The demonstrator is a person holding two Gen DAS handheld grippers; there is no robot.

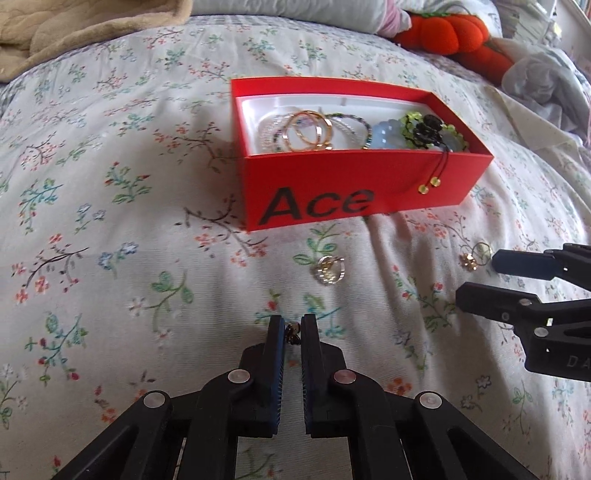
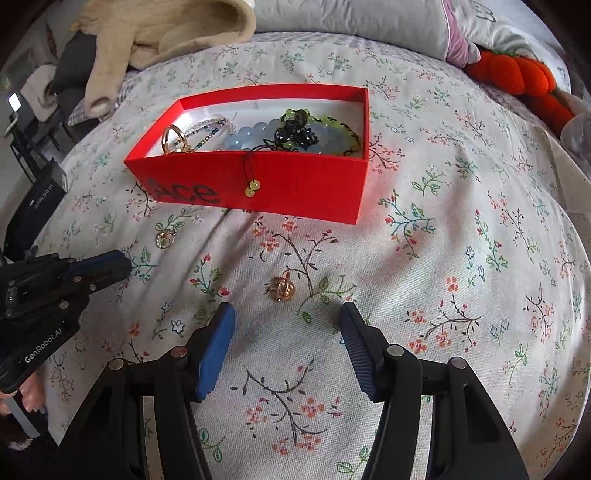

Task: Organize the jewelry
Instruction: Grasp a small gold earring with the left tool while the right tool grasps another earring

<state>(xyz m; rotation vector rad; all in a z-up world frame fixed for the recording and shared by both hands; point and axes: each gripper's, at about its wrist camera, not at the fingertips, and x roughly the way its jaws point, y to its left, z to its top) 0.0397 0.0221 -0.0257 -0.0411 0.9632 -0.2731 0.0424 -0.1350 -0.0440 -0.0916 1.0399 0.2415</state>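
Note:
A red box (image 1: 332, 184) marked "Ace" sits on the floral bedspread and holds gold bangles (image 1: 308, 131), beaded bracelets and a black-and-green piece (image 1: 428, 131); it also shows in the right wrist view (image 2: 295, 184). My left gripper (image 1: 293, 332) is shut on a small dark jewelry piece (image 1: 293, 333), low over the bedspread in front of the box. A silver ring (image 1: 328, 273) lies ahead of it. My right gripper (image 2: 288, 317) is open, just behind a gold ring (image 2: 280, 290) lying on the bedspread. The right gripper also shows in the left wrist view (image 1: 476, 280).
A beige blanket (image 2: 155, 33) and pillows (image 2: 351, 22) lie at the back. An orange plush pumpkin (image 1: 447, 31) sits back right. A beaded cord (image 1: 430, 184) hangs over the box's front wall. A black object (image 2: 37, 210) stands at the bed's left edge.

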